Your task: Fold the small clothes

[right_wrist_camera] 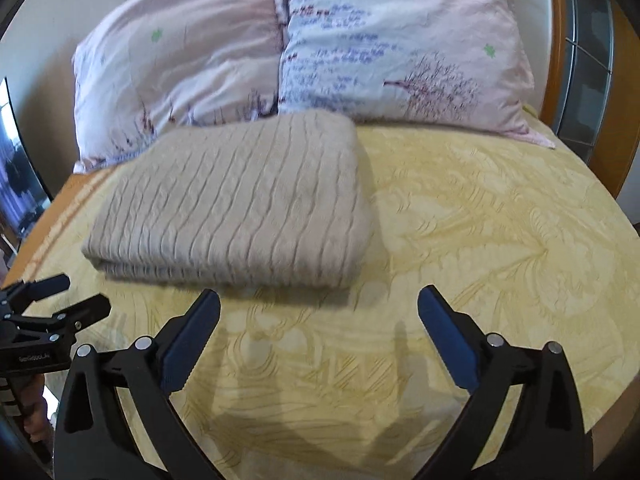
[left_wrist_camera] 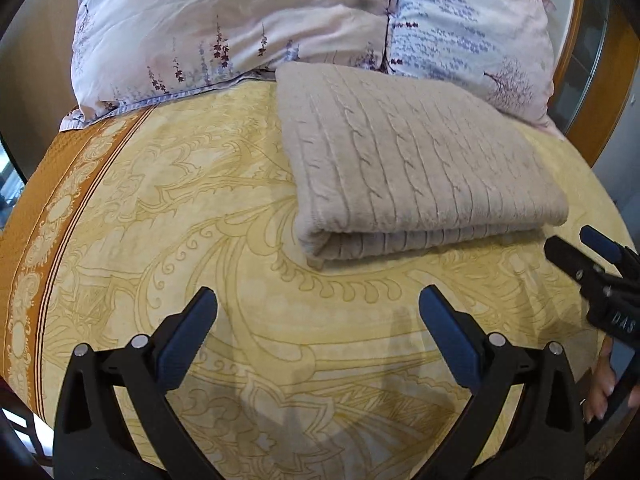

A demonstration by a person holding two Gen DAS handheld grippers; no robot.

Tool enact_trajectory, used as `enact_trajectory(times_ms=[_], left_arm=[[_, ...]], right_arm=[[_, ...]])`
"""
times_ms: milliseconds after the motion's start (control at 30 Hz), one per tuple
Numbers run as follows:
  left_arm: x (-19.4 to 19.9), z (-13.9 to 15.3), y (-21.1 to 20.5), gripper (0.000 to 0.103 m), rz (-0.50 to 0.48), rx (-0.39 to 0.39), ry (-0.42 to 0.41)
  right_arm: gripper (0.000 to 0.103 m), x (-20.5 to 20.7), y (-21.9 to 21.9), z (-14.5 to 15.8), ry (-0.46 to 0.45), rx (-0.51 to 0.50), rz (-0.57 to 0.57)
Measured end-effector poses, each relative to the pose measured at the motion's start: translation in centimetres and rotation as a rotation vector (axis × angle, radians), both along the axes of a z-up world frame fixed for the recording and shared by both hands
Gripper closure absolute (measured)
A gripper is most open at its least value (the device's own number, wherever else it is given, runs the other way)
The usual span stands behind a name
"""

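Blue-padded black fingers of the left gripper (left_wrist_camera: 318, 300) stand spread wide with nothing between them, only the yellow patterned bedspread (left_wrist_camera: 168, 216) beneath. At 12 to 1 o'clock from those fingers lies the folded beige cable-knit sweater (left_wrist_camera: 416, 160), flat on the bedspread, its folded edge facing the gripper and clear of both pads. At 3 o'clock the right gripper (left_wrist_camera: 576, 246) enters, jaws apart, a person's fingers (left_wrist_camera: 600, 396) on its handle below.

In the right wrist view, the right gripper (right_wrist_camera: 319, 300) is likewise spread and empty; the sweater (right_wrist_camera: 240, 196) lies at 11 o'clock, just beyond the left fingertip. The left gripper (right_wrist_camera: 86, 292) shows at 9 o'clock, open. Two floral pillows (right_wrist_camera: 280, 52) lean behind the sweater at 12 o'clock, against a wooden bed frame (right_wrist_camera: 558, 40).
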State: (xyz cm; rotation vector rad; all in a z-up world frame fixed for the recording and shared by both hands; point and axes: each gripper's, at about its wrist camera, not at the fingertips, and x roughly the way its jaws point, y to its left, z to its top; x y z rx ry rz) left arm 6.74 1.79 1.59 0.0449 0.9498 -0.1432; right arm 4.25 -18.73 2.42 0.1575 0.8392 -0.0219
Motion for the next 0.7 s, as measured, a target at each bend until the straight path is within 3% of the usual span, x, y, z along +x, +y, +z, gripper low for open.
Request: enact_trajectory(times_ms=[167, 400, 700], left_arm=[[0.1, -0.5, -0.6, 0.002, 0.002, 0.058, 0.017], [0.5, -1.1, -0.9, 0.002, 0.001, 0.079, 0.044], [1.1, -1.3, -0.7, 0.002, 0.009, 0.056, 0.055]], right_arm=[[0.002, 0.2, 0.9, -0.3, 0.041, -0.007, -0.003], [0.002, 0.4, 1.6, -0.9, 0.083, 0.005, -0.003], [0.001, 0.5, 2.0, -1.5, 0.109, -0.052, -0.028]])
